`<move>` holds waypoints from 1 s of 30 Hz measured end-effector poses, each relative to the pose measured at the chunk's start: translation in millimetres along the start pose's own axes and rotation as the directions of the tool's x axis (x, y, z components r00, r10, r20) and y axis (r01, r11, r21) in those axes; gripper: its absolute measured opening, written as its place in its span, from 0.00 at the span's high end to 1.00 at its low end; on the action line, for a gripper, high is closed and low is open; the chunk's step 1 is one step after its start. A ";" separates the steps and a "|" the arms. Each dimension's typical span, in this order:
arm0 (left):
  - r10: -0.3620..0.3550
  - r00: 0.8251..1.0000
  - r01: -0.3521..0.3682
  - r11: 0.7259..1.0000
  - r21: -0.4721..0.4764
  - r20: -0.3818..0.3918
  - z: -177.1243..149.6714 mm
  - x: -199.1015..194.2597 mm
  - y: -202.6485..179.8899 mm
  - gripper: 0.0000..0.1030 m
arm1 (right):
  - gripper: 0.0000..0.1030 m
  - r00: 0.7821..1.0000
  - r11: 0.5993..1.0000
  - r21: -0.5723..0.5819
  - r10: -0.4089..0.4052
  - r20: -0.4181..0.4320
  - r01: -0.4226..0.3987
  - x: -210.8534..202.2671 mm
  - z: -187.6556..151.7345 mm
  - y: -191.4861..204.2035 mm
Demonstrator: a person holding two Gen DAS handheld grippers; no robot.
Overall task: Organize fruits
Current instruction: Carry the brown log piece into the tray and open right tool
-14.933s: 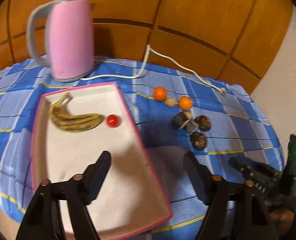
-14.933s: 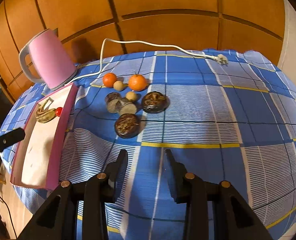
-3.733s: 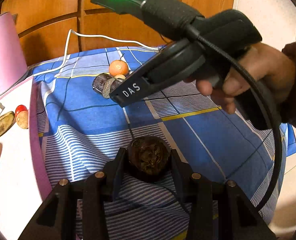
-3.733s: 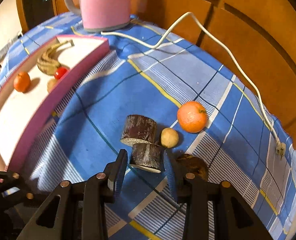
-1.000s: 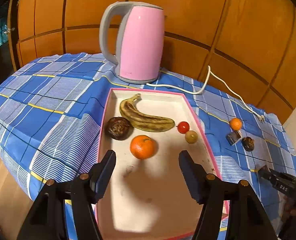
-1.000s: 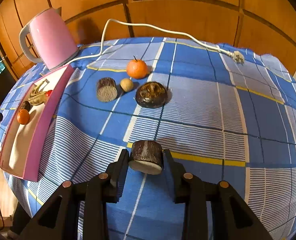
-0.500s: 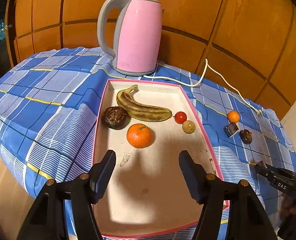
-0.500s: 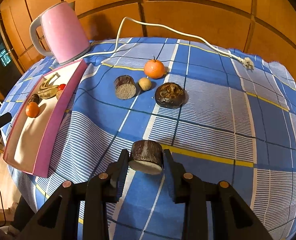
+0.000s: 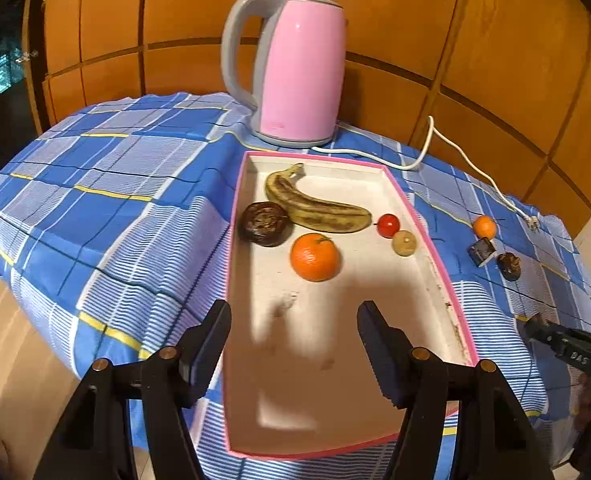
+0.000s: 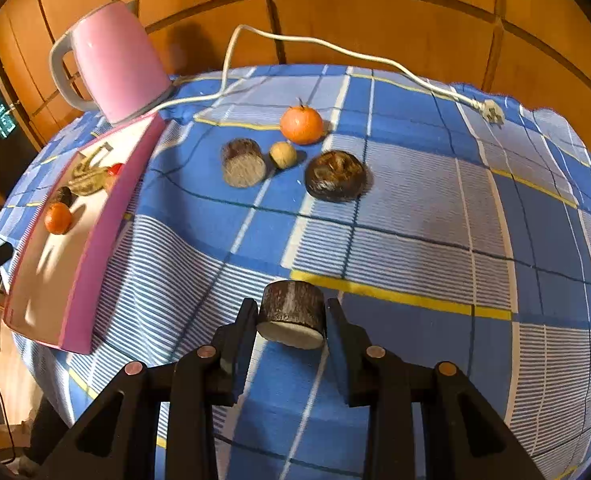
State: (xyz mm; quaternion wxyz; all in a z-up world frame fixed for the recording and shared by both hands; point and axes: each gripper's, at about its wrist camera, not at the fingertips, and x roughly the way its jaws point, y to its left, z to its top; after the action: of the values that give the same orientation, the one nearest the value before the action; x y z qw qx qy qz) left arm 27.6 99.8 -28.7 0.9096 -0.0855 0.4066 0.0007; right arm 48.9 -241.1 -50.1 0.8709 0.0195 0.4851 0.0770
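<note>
A pink-rimmed white tray (image 9: pixel 423 220) holds a banana (image 9: pixel 315 208), a dark round fruit (image 9: pixel 264 224), an orange (image 9: pixel 315 257), a small red fruit (image 9: pixel 388 225) and a small tan fruit (image 9: pixel 404 243). My left gripper (image 9: pixel 291 336) is open and empty above the tray's near half. My right gripper (image 10: pixel 291 318) is shut on a dark cut cylinder piece (image 10: pixel 291 314), held above the cloth. On the cloth lie another cut cylinder piece (image 10: pixel 242 162), a tan fruit (image 10: pixel 283 154), an orange (image 10: pixel 301 124) and a dark round fruit (image 10: pixel 335 176).
A pink kettle (image 9: pixel 295 68) stands behind the tray, its white cord (image 10: pixel 335 50) trailing across the blue checked tablecloth (image 10: pixel 435 220) to a plug (image 10: pixel 491 112). The tray (image 10: pixel 107 208) lies left of the right gripper. Wooden wall panels stand behind; the table edge drops to the floor at left.
The left gripper has moved closer over the tray, still open. The right gripper keeps the cylinder piece and has shifted slightly toward the loose fruits.
</note>
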 end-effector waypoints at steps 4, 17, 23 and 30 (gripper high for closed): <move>0.005 1.000 -0.005 1.000 -0.010 -0.003 -1.3 -0.5 3.8 0.36 | 0.67 0.999 0.999 -0.033 0.028 0.019 -0.027 -7.5 3.2 14.0; 0.008 1.000 -0.007 0.999 -0.046 0.016 0.4 -6.4 13.5 0.35 | 0.67 0.977 0.942 -0.265 0.214 -0.005 -0.207 -18.5 22.3 105.4; 0.021 1.000 -0.020 0.998 -0.056 0.022 0.9 -6.2 19.6 0.35 | 0.67 0.971 0.913 -0.334 0.234 -0.044 -0.235 -2.2 35.4 145.4; 0.021 1.000 -0.020 0.998 -0.067 0.011 0.5 -2.0 24.8 0.35 | 0.67 0.968 0.905 -0.345 0.235 -0.083 -0.249 28.5 57.7 177.6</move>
State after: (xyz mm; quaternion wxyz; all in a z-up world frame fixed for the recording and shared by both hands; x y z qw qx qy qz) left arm 24.8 124.5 -30.7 0.9085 -0.1118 0.4020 0.0240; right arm 92.2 -59.1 -24.3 0.8341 -0.0786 0.4741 0.2707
